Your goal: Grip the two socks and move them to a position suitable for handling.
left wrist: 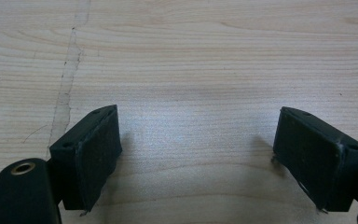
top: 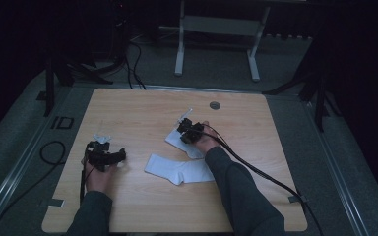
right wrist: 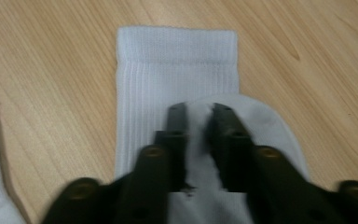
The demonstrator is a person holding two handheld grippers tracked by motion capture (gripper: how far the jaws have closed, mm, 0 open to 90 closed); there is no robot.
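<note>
R gripper (right wrist: 199, 109) nearest the lens, jaws nearly closed, pinching the toe of the white sock (right wrist: 177, 60) and folding it toward the cuff at 12 o'clock, prob. to halve it. Second sock (top: 177, 169) lies flat at 7 o'clock, just beside. L gripper (left wrist: 198, 154) w/ jaws wide, empty, parked over bare table (left wrist: 205, 56).
</note>
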